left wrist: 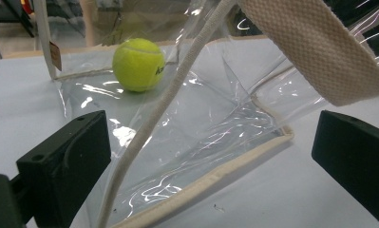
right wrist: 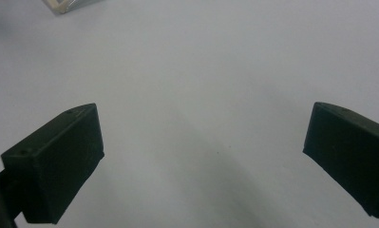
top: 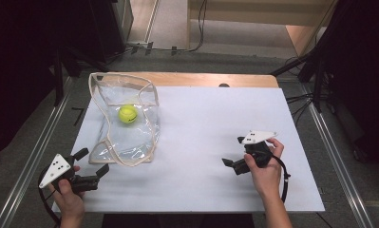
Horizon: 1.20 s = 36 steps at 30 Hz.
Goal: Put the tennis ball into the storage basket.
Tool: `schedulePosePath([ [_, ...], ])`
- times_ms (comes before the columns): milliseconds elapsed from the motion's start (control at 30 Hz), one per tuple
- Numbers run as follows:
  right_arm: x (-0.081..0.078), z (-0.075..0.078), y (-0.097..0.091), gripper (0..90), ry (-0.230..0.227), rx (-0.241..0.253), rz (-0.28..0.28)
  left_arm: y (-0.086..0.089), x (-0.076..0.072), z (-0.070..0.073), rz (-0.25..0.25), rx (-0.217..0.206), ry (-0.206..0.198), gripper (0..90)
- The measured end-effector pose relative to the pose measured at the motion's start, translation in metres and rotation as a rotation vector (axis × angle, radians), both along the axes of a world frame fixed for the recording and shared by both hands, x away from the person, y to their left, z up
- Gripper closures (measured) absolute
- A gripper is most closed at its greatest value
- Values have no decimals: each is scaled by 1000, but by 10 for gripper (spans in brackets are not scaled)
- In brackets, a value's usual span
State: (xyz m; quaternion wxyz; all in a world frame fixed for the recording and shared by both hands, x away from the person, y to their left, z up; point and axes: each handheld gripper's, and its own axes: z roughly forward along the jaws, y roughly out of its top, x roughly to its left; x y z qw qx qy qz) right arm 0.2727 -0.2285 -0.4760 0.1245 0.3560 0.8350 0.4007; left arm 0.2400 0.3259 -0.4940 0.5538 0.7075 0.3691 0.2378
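Clear bag (top: 130, 124) with tennis ball (top: 127, 114) just ahead of left hand-held gripper (top: 93, 163), jaws apart.

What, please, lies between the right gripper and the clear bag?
Only bare white table cover separates the right gripper from the clear bag, per the high view.

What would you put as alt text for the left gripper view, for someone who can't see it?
A yellow-green tennis ball sits inside a clear plastic bag trimmed in cream fabric, lying on a white table. The left gripper has its two black jaws wide apart at the bag's near edge, holding nothing, and a cream strap crosses the upper right.
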Motion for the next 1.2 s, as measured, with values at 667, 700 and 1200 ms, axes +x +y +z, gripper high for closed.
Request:
schedulePosePath([
  [667,-24,-14,-45,0,-28,73,-114,0,-1,0,-2,3,-4,0],
  [700,-26,-14,-47,0,-29,76,-123,0,-1,0,-3,5,-4,0],
  [1200,-49,-21,-81,0,-53,119,-182,2,-2,0,-1,-8,-10,0],
])
